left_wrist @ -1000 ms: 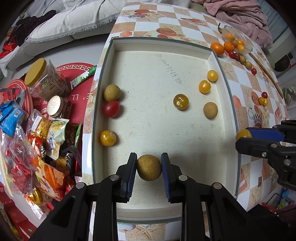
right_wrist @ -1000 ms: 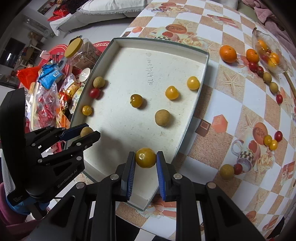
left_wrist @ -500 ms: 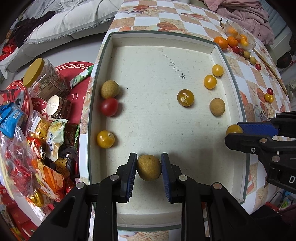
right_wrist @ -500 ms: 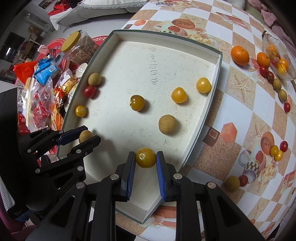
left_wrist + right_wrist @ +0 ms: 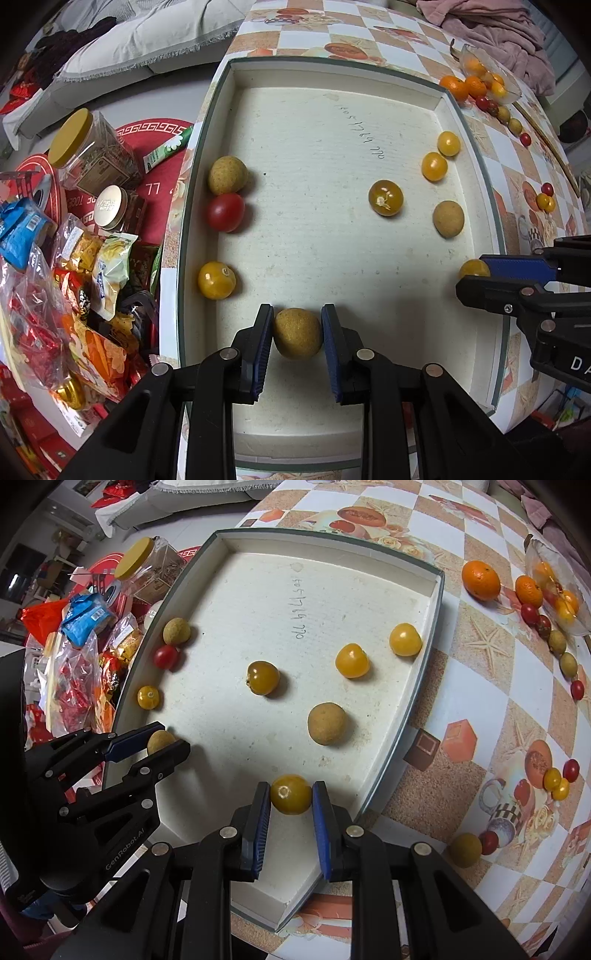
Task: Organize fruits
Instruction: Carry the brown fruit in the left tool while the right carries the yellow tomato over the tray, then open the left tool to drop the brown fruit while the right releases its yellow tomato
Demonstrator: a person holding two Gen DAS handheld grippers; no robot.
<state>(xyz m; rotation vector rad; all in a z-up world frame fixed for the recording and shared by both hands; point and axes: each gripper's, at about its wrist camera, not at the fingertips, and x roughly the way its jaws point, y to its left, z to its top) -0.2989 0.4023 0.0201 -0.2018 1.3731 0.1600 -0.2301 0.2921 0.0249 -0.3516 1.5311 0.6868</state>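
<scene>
A white tray (image 5: 332,74) with a green rim holds several small fruits, and it also shows in the right wrist view (image 5: 424,686). My left gripper (image 5: 297,334) is shut on a tan longan (image 5: 297,333) low over the tray's near left side. My right gripper (image 5: 290,795) is shut on a yellow cherry tomato (image 5: 290,794) above the tray's near right side. In the tray lie a longan (image 5: 226,175), a red tomato (image 5: 225,212), a yellow tomato (image 5: 216,280), a dark yellow tomato (image 5: 385,197), another longan (image 5: 448,218) and two yellow tomatoes (image 5: 434,166).
Outside the tray on the checked tablecloth lie oranges (image 5: 481,579), a glass dish of fruit (image 5: 557,594), a row of small fruits (image 5: 561,653) and more tomatoes (image 5: 557,775). Snack bags (image 5: 74,277) and jars (image 5: 92,151) lie left of the table.
Both grippers have moved forward and lower over the tray, each still holding its fruit. The fruits in the tray have not moved.
</scene>
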